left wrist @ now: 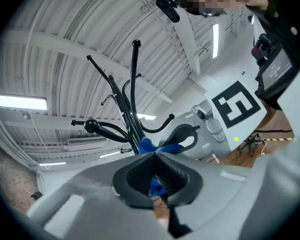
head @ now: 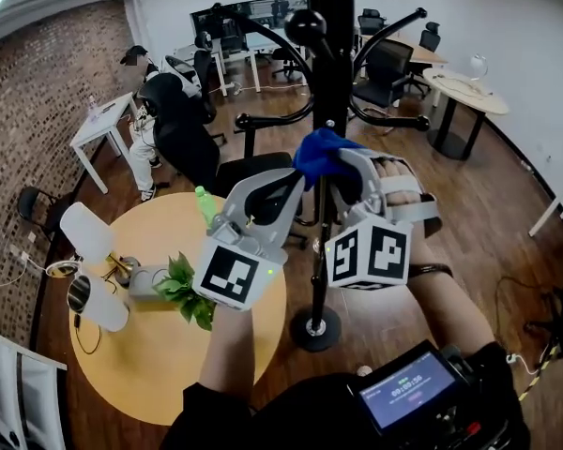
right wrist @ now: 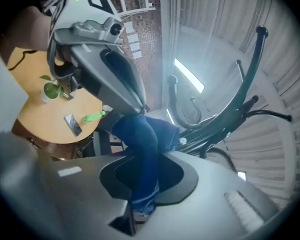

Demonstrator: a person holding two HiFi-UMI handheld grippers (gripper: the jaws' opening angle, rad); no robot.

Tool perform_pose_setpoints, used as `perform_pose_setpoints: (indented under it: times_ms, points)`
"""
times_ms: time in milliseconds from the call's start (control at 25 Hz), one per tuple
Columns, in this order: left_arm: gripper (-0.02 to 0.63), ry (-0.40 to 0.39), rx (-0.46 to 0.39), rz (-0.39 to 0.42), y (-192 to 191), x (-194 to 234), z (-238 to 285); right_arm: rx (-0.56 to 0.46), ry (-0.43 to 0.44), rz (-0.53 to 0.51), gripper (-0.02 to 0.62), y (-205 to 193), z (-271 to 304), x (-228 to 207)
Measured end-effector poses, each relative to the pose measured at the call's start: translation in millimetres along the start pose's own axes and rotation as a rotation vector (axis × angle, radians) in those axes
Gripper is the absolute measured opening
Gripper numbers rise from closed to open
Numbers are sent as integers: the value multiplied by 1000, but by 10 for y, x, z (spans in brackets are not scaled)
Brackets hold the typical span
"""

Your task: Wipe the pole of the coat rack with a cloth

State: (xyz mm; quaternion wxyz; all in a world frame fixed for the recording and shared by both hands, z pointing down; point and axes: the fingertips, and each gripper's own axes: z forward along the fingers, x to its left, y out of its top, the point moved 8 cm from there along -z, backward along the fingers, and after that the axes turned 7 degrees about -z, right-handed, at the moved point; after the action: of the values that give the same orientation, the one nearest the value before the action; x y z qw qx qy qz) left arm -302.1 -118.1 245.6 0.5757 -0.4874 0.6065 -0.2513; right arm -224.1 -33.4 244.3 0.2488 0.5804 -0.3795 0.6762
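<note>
Coat rack: black, standing upright on a round base on the wood floor, with curved hook arms spreading from the top. Pole: it rises between the two grippers and is close to both. Cloth: blue and bunched, held against the near left side of the pole about halfway up; I cannot tell whether it wraps round the back. Left gripper: tilted up and to the right towards the pole, jaws clenched on one end of the cloth, with a blue fold pinched between the dark pads. Right gripper: just beside the left one and almost meeting it at the pole, jaws closed on the other end, and a thick roll of blue runs down through the gap. Round yellow table: to the left of the rack, carrying a small potted plant, a green bottle lying near the far edge, and a phone beside it. Background: office chairs and a brick wall.
</note>
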Motion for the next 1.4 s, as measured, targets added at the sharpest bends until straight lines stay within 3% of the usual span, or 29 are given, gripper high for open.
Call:
perform_pose_setpoints:
  times_ms: [240, 440, 600, 720, 840, 1000, 1200, 1400]
  points:
    - [3, -4, 80, -43, -307, -211, 51, 25, 244, 90, 49, -261, 51, 712]
    - [3, -3, 137, -80, -588, -365, -10, 81, 539, 145, 49, -416, 125, 1427]
    - [3, 7, 190, -120, -765, -452, -146, 53, 695, 195, 49, -408, 2, 1806]
    - [3, 31, 209, -143, -843, -466, -231, 15, 748, 247, 49, -348, -162, 1891]
    - [3, 42, 218, -161, -893, -508, -316, -39, 802, 374, 49, -352, -313, 1884]
    - [3, 75, 217, -177, -905, -538, -451, -94, 816, 488, 49, -441, -335, 1902]
    - [3, 116, 247, -205, -904, -638, -481, -84, 777, 456, 49, -643, -208, 2010]
    - [3, 234, 311, -163, -914, -679, -506, -180, 707, 406, 49, -833, 45, 2099]
